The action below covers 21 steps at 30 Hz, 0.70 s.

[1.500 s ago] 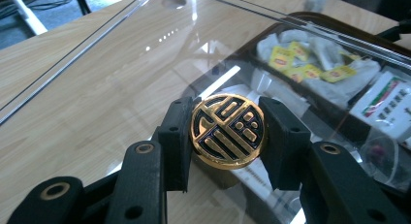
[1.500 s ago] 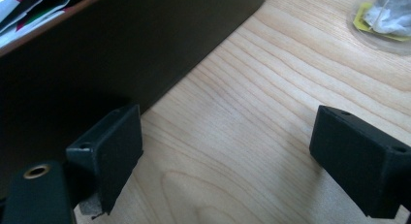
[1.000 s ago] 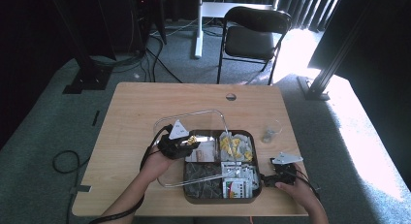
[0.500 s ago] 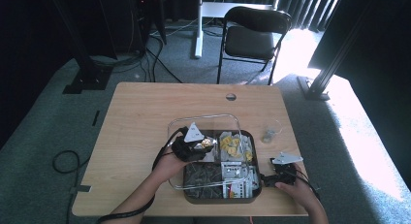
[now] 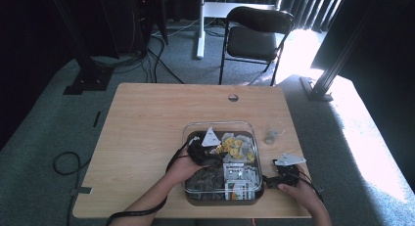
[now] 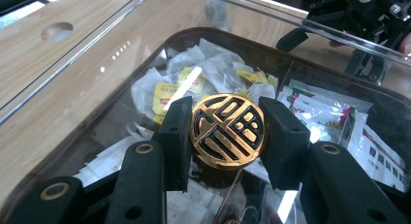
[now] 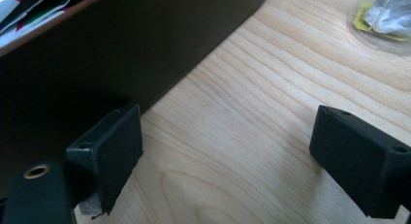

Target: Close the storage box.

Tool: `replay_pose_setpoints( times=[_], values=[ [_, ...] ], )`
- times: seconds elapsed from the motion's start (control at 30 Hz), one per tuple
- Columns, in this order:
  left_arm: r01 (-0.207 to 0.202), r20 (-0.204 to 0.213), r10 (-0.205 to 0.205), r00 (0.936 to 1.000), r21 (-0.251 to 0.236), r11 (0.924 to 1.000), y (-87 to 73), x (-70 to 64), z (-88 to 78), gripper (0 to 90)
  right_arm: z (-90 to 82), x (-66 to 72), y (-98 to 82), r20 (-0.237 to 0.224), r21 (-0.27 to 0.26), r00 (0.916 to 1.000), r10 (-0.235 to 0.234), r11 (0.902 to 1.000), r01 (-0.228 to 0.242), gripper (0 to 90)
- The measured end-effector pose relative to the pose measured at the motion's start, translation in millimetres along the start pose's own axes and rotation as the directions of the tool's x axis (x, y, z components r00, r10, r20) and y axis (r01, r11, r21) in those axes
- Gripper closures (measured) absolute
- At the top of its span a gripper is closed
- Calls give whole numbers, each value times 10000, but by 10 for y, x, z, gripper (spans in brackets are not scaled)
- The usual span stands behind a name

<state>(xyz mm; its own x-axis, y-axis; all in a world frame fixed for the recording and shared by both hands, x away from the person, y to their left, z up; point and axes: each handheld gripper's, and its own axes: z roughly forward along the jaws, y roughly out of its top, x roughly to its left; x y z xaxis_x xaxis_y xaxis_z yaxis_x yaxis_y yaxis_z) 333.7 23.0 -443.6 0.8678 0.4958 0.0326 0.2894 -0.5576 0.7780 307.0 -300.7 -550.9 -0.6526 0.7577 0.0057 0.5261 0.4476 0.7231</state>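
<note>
My left gripper (image 6: 228, 136) is shut on a round gold-and-black knob (image 6: 228, 129), with one pad on each side of it. The knob sits on a clear lid (image 5: 220, 133) that hangs over a dark brown box (image 5: 222, 199) of tea bags and sachets (image 6: 320, 107). In the high view the left gripper (image 5: 203, 152) is above the box's left half. My right gripper (image 7: 228, 156) stands open on the table just right of the box wall (image 7: 121, 49), with only wood between its jaws; the high view has this right gripper (image 5: 278, 179) at the box's right side.
A small clear cup with a tea bag (image 5: 270, 135) stands on the wooden table (image 5: 147, 123) right of the lid, and it is also at the top right as the cup (image 7: 383, 20). A black chair (image 5: 257, 35) stands behind the table.
My left gripper has carried the clear lid to the right, from beside the box's left edge to over the box. The right gripper has stayed where it was.
</note>
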Motion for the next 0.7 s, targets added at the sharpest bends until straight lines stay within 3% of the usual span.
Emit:
replay_pose_setpoints(
  times=[0.1, 0.7],
  values=[
    [-123, 78, 122, 9999, 81, 9999, -3, -26, 51, 588, 0, -1, 0, -1, -1, 10000, -3, 10000, 3, 112],
    [-3, 275, -7, 9996, 368, 9993, -102, -57, 251, 588, 0, -1, 0, 1, 0, 10000, -5, 10000, 5, 112]
  ],
)
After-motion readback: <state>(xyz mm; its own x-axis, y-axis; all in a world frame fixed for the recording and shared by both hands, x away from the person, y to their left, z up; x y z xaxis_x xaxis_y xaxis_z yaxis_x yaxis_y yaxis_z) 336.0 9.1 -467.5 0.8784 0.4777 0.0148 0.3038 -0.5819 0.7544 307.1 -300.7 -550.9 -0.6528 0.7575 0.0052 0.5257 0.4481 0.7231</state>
